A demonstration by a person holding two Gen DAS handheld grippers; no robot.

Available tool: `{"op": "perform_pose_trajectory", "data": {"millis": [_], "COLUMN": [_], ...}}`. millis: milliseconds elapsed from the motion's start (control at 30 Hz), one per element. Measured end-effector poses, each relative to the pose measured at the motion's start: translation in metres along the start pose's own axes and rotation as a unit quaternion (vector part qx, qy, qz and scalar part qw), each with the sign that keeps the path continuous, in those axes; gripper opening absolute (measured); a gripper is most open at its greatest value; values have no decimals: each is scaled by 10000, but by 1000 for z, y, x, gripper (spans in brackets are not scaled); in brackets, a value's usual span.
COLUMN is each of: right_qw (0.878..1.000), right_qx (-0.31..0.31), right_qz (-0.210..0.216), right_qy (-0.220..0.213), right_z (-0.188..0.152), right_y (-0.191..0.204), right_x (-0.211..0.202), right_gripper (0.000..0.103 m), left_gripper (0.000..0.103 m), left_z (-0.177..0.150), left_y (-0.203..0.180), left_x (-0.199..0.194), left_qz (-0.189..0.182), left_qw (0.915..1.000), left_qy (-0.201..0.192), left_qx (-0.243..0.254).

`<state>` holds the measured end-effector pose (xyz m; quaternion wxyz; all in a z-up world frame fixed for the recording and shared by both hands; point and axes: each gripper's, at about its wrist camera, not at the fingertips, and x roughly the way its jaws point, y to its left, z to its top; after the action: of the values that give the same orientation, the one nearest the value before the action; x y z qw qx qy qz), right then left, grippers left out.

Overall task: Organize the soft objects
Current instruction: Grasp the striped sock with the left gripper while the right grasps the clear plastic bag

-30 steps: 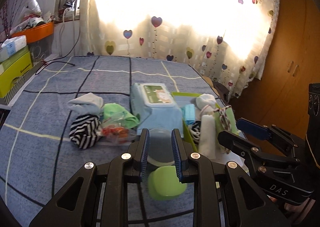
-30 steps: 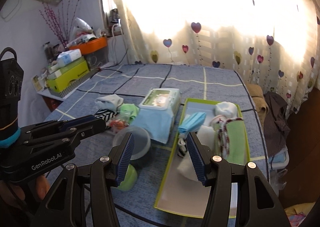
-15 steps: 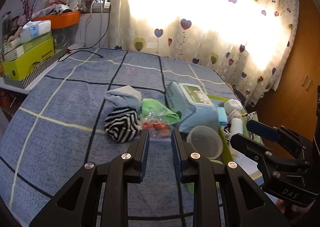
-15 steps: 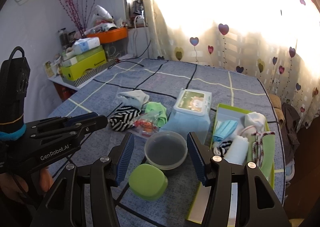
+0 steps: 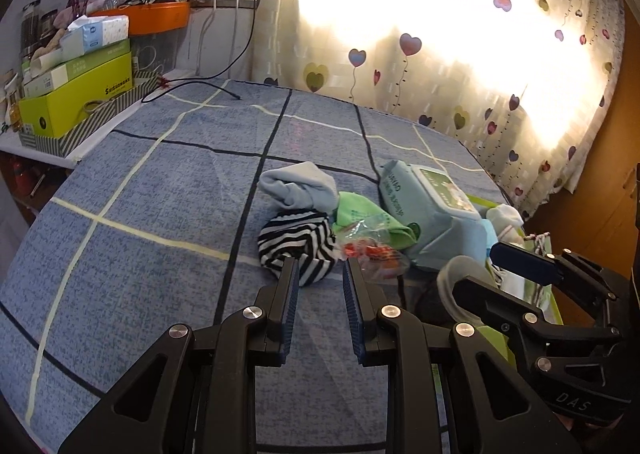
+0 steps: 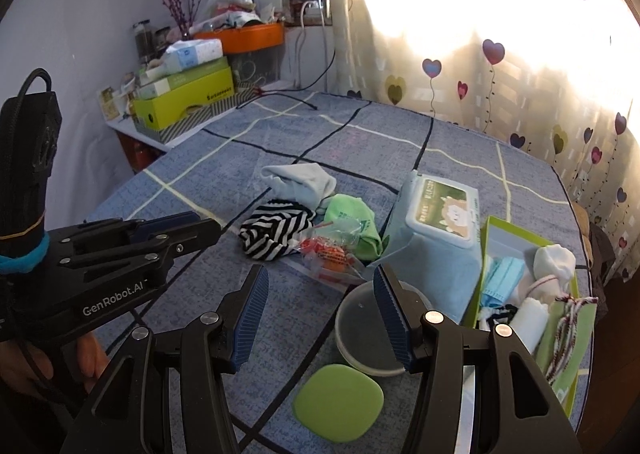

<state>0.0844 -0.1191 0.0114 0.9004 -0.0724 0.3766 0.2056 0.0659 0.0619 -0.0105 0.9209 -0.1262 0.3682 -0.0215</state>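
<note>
- The left hand-held gripper [image 5: 318, 274] hovers released, its jaws a modest gap apart with nothing between them; its tips sit just before the striped sock [image 5: 296, 244].
- The right hand-held gripper [image 6: 320, 286] is spread wider and also grasps nothing; its right finger overlaps the rim of a clear round container [image 6: 362, 328] in the picture, though contact cannot be told.
- One green rounded-square lid [image 6: 338, 400] lies flat on the blue checked bedspread [image 6: 360, 142], just in front of the container.
- Loose soft items, one of each, huddle together mid-bed: the black-and-white striped sock, a crinkly clear packet with red-orange contents [image 6: 332, 250], a green cloth [image 6: 352, 220] and, farthest, a pale blue sock [image 6: 300, 180].
- One blue pack of wet wipes [image 6: 434, 238] stands to the right of the green cloth, beside the tray.
- One green tray [image 6: 520, 230] at the right holds a blue face mask [image 6: 502, 276], a white sock [image 6: 556, 260], a white roll [image 6: 528, 324], a green cloth with a red-white cord [image 6: 568, 324], and a small striped piece.
- Beyond the bed, a side shelf carries a yellow-green box [image 6: 188, 100] and an orange tub [image 6: 250, 36].
</note>
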Motion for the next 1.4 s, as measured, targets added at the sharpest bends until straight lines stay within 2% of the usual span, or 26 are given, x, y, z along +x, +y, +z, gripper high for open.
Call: {"op": "perform_pose_trajectory", "data": {"millis": [267,433,633,933,1000,1067,1233,1400], "right_qw": [9990,9951,9871,9688,9655,9625,9604,9732], "right_qx": [-283,-597,-913,-1353,-1427,-1510,-1669,-1450], "right_qz": [-44,-165,-222,-473,-523,-543,-509,-431], "right_qy": [348,772,1295,2023,2115,2187,2173,1730], "right_z": [17,27,35,34,34,34,34,42], "right_y": [11,16,19,22,22,22,25,20], "right_x": [33,57,86,126,132,137,140,119], "right_gripper": [55,55,55,54,51,38,23,22], "left_gripper": [24,24,24,24,24,24,24,24], "left_z": [3,4,4,6,7,7,8,8], "left_y": [22,33,42,49,50,50,53,53], "left_x": [14,19,20,26,27,28,33,45], "left_qz": [35,19,-23,-136,-155,-168,-204,-252], "left_qw": [9998,9995,9992,9988,9987,9986,9984,9979], "left_qy": [130,138,136,192,211,235,293,429], "left_qx": [-170,-281,-383,-435,-435,-434,-450,-405]}}
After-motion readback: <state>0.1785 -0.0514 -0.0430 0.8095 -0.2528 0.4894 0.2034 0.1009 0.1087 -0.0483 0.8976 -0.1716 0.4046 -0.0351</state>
